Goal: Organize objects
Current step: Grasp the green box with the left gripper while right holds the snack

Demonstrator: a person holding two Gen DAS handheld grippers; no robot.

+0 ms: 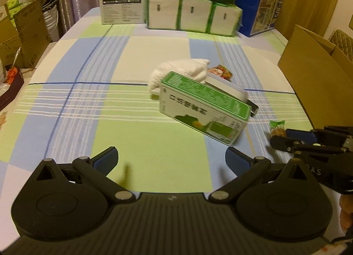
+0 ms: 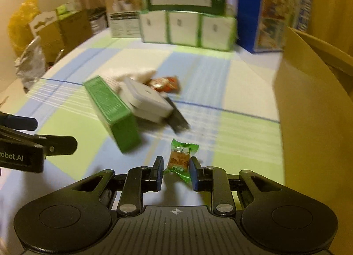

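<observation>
My right gripper (image 2: 176, 172) is shut on a small candy in a green wrapper (image 2: 179, 159), held just above the checked tablecloth (image 2: 198, 74). My left gripper (image 1: 172, 158) stands open over the cloth with nothing between its fingers. Ahead of it lies a pile: a green and white medicine box (image 1: 205, 107), a white cloth (image 1: 183, 72), a flat white box (image 2: 146, 98), a red snack packet (image 2: 165, 84) and a dark flat item (image 2: 178, 120). In the left wrist view the right gripper (image 1: 279, 136) comes in from the right edge with the candy (image 1: 276, 127) at its tip.
An open cardboard box (image 1: 313, 74) stands at the table's right side. Stacked tissue packs (image 1: 192, 15), a green box, a blue box (image 1: 258, 5) and a white box line the far edge. Cardboard boxes (image 1: 22, 32) and bags sit beyond the left edge.
</observation>
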